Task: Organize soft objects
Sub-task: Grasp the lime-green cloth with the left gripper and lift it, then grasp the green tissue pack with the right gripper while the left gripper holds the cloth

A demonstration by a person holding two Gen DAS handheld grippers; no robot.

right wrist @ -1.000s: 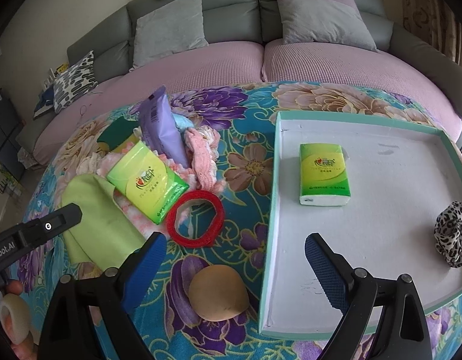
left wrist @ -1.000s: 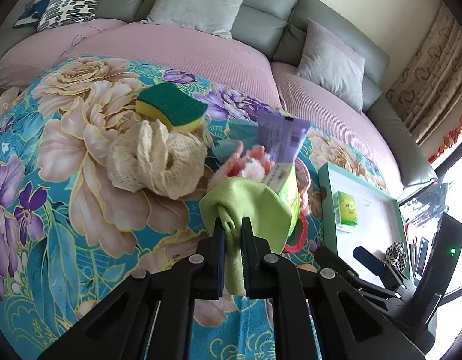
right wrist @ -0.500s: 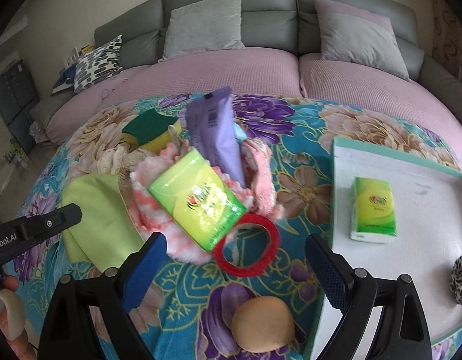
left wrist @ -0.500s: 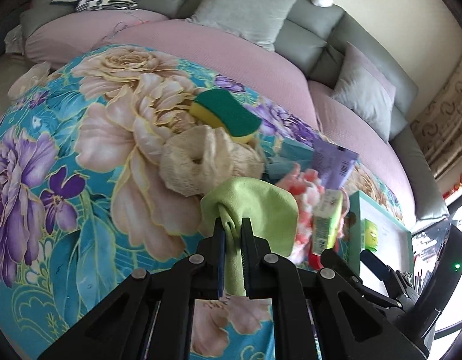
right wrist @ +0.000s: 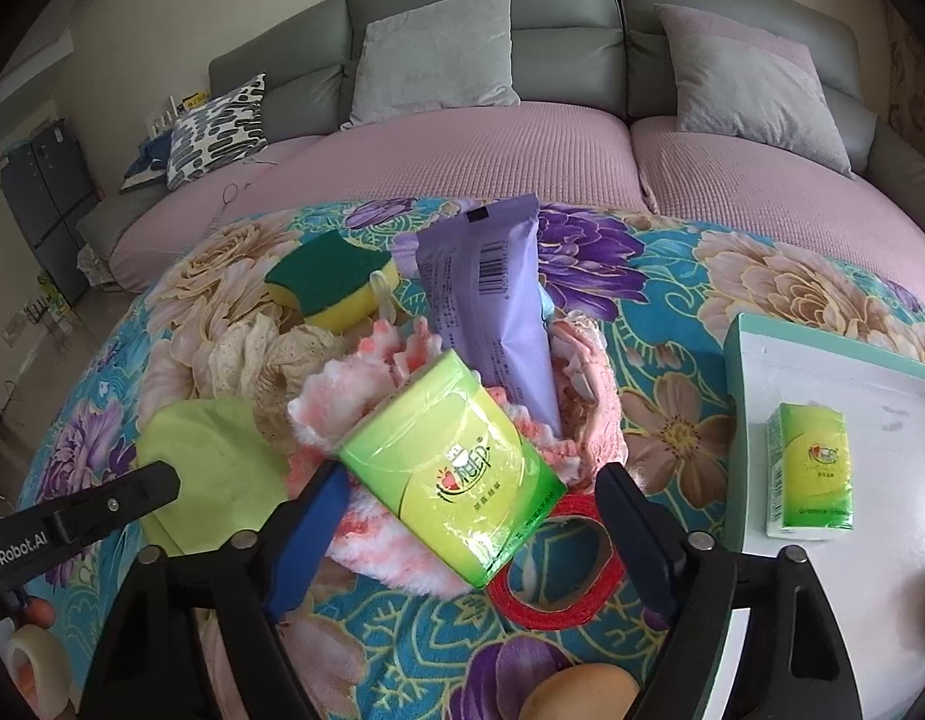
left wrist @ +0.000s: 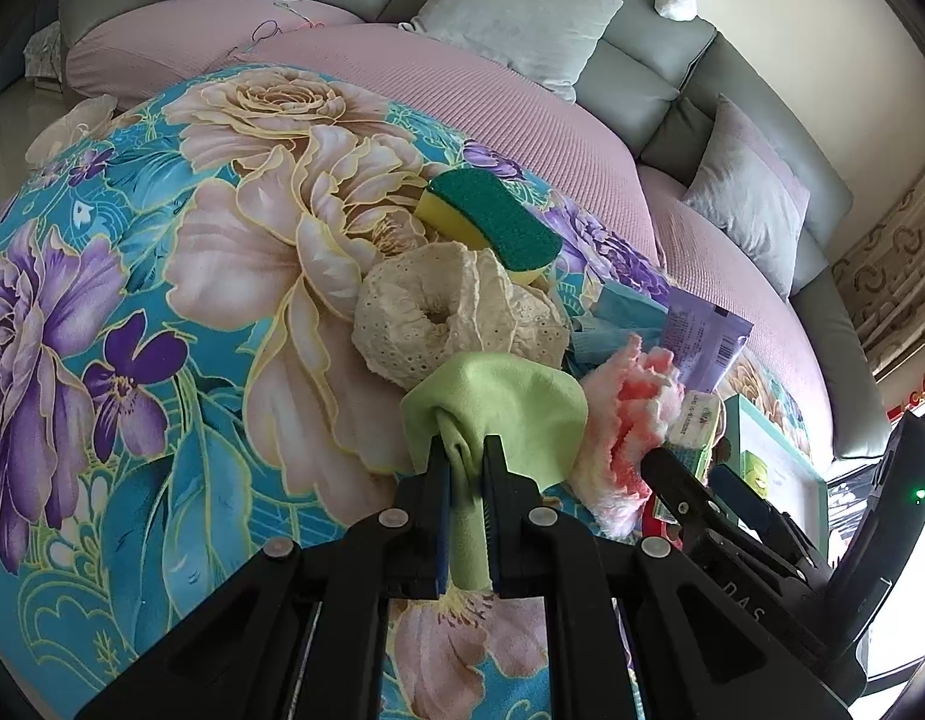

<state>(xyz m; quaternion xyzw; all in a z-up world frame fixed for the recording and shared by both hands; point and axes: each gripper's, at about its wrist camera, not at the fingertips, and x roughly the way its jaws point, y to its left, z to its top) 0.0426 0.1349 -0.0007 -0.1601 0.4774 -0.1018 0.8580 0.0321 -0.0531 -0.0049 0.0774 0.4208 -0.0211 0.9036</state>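
My left claw (left wrist: 464,456) pinches the green cloth (left wrist: 504,396) while my right claw (right wrist: 468,498) is closing around the tissue pack (right wrist: 456,471), pads not yet touching.

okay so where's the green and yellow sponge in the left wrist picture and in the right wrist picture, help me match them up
Left wrist view: the sponge lies upper centre, just behind the cream lace scrunchie.
Right wrist view: the sponge lies left of centre, left of the purple packet.
Shared landmark: the purple packet, at the right in the left wrist view.
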